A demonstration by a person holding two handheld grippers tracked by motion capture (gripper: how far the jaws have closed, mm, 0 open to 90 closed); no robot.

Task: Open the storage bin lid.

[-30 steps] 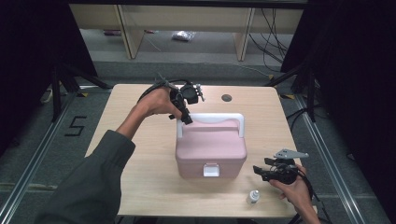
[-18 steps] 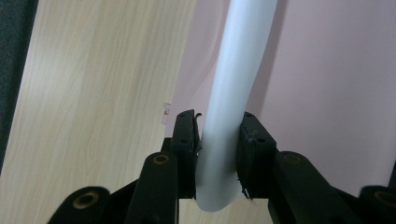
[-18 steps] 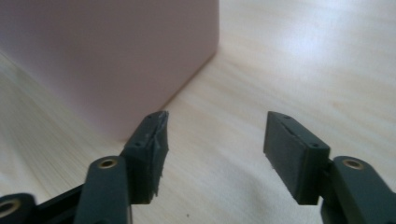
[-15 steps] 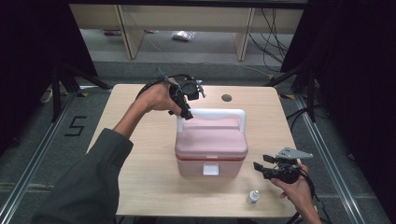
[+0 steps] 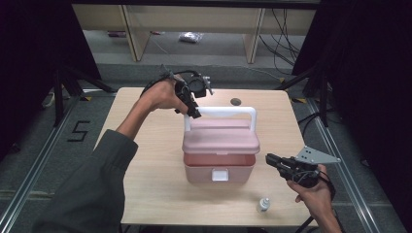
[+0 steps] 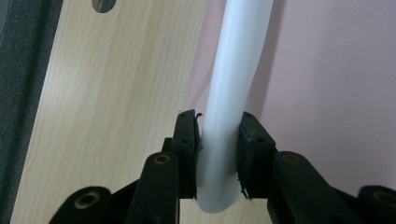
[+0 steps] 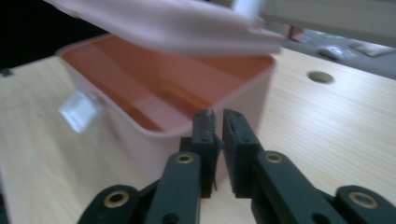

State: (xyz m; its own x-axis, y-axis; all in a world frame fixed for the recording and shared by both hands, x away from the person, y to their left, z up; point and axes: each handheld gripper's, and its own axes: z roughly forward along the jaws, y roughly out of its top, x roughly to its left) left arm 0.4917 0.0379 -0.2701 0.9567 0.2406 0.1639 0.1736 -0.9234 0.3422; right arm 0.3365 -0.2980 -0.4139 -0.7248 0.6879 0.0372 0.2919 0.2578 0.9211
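At the middle of the table [image 5: 145, 194], the pink plastic storage box [image 5: 219, 167] looks light and rigid, best taken by its white handle [image 6: 233, 93], which the left gripper [image 6: 218, 140] clamps, while the right gripper [image 7: 218, 122], empty beside the box, has just closed.

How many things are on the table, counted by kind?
Pink box: 1
Small bottle: 1
Total: 2
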